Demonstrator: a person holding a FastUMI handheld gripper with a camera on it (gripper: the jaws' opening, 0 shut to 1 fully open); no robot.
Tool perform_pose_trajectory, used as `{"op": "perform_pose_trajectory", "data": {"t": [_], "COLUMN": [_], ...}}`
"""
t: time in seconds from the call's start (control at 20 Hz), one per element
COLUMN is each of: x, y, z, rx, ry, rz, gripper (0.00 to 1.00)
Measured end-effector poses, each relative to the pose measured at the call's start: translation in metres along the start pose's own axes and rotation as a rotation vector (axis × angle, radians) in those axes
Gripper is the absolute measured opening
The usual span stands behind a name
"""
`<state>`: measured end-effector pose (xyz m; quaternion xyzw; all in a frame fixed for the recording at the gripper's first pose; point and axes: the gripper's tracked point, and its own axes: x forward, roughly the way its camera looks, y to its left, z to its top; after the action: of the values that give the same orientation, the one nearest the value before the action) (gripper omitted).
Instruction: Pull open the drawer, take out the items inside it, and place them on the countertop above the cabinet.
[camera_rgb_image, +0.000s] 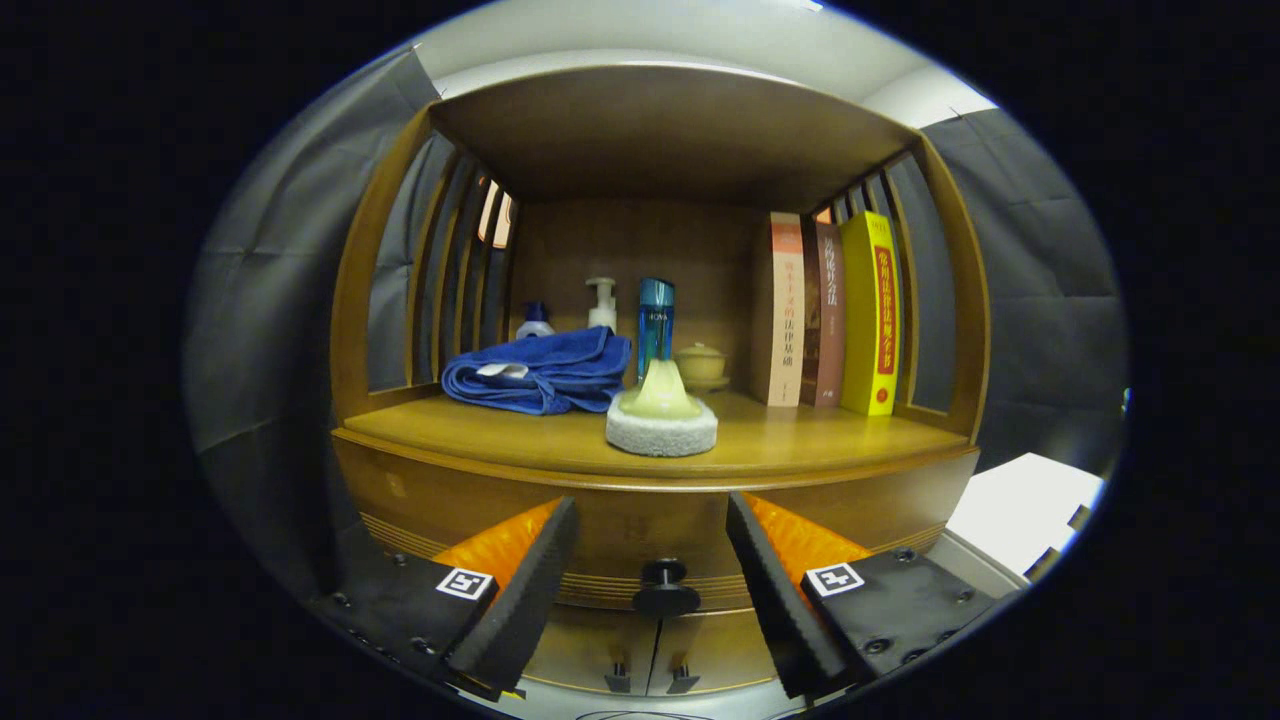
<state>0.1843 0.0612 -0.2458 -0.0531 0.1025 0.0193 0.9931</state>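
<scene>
The gripper (652, 585) has its jaws spread, pinching nothing, the drawer knob (665, 588) between them. The drawer (640, 530) sits shut. Beyond, on the counter (800, 440), rest a sponge brush (661, 412), a folded blue towel (540, 372) and bottles — fitting either items already out, or a pull yet to come.

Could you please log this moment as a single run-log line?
gripper: open, fingers either side of drawer knob, not touching | drawer: shut | countertop: blue towel, scrubber, bottles, books

Wooden slatted shelf unit (655, 130), dark cloth walls (1040, 260), perhaps dim
</scene>
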Motion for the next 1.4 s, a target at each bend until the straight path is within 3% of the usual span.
{"op": "perform_pose_trajectory", "data": {"t": [0.4,0.8,1.4], "x": [-0.085,-0.15,-0.187], "y": [0.012,0.016,-0.019], "z": [0.073,0.105,0.13], "rx": [0.002,-0.023,0.097], "ry": [-0.06,-0.062,-0.116], "rz": [0.023,0.039,0.029], "gripper": [0.98,0.99,0.99]}}
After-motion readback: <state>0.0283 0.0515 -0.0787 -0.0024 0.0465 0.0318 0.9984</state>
